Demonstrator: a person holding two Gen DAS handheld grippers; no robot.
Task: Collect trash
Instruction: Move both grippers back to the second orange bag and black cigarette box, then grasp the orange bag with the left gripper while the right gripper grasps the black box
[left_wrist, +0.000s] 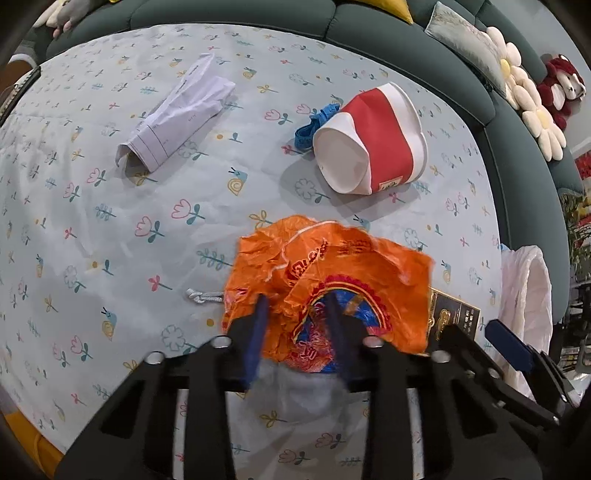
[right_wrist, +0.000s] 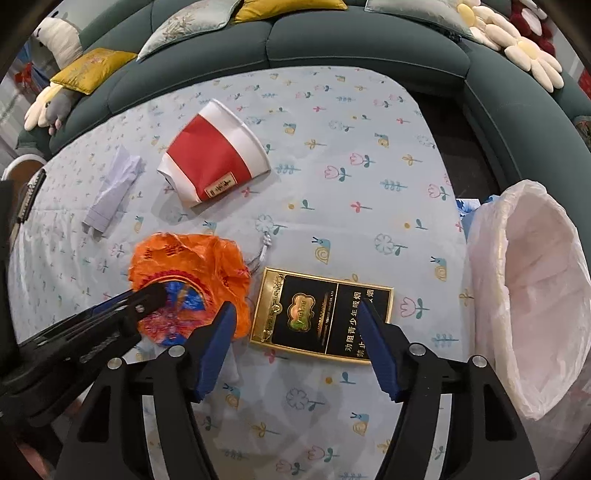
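An orange crumpled plastic wrapper (left_wrist: 325, 280) lies on the flowered tablecloth, also in the right wrist view (right_wrist: 192, 266). My left gripper (left_wrist: 297, 306) has its fingers around the wrapper's near part, jaws still apart. A black and gold cigarette box (right_wrist: 321, 314) lies flat beside the wrapper. My right gripper (right_wrist: 295, 314) is open just above the box's near edge. A squashed red and white paper cup (left_wrist: 373, 138) and a crumpled white paper (left_wrist: 177, 114) lie farther back. A bin with a white bag (right_wrist: 532, 291) stands at the right.
A blue strip (left_wrist: 314, 123) lies by the cup and a small white cord (left_wrist: 203, 295) by the wrapper. A dark green sofa (right_wrist: 332, 40) with cushions and plush toys curves round the table's far side. The table edge drops off at the right by the bin.
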